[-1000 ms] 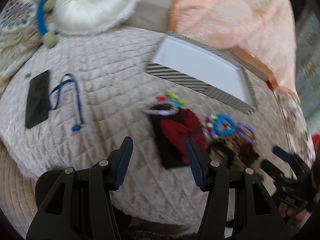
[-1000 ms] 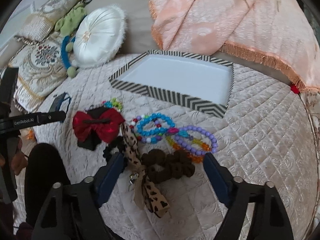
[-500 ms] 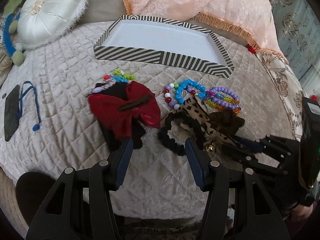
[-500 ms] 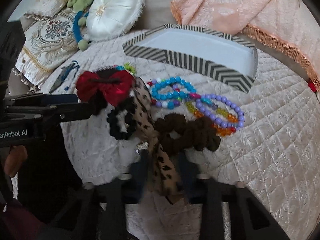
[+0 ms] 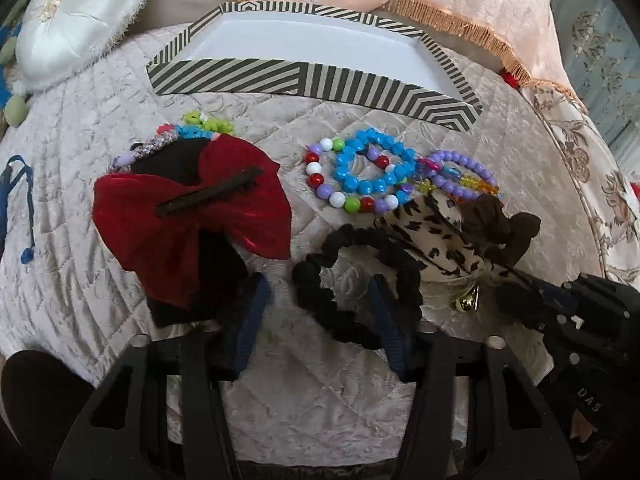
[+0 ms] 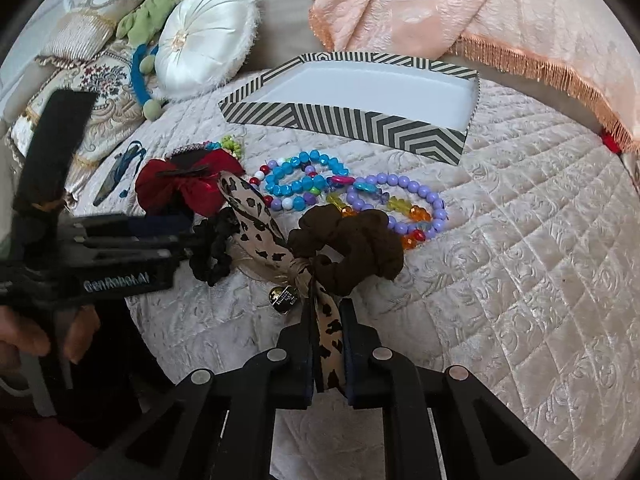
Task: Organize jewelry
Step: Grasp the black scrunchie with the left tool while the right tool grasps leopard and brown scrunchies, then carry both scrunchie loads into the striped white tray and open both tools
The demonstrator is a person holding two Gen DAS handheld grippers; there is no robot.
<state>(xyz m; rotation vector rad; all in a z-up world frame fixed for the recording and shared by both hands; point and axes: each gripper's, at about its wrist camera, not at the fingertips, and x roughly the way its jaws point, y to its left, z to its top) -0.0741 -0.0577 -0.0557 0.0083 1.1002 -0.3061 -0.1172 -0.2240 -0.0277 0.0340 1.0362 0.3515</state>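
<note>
Your left gripper (image 5: 316,300) low centre, fingers spread wide astride the black scrunchie (image 5: 356,276), red bow (image 5: 192,216) left of centre, striped tray (image 5: 312,76) above; your right gripper (image 6: 328,344) bottom centre, clamped on the leopard ribbon (image 6: 330,344), brown scrunchie (image 6: 352,248) just above.

A quilted cream satin bed cover (image 6: 520,240) carries everything: far back, a black-and-white striped cardboard tray (image 6: 340,118); nearer, a red satin hair bow (image 5: 192,216), bright plastic bead bracelets (image 5: 360,176), a black scrunchie (image 5: 356,280) and a brown scrunchie (image 6: 352,248). A round white satin cushion (image 6: 204,44) lies far left.
</note>
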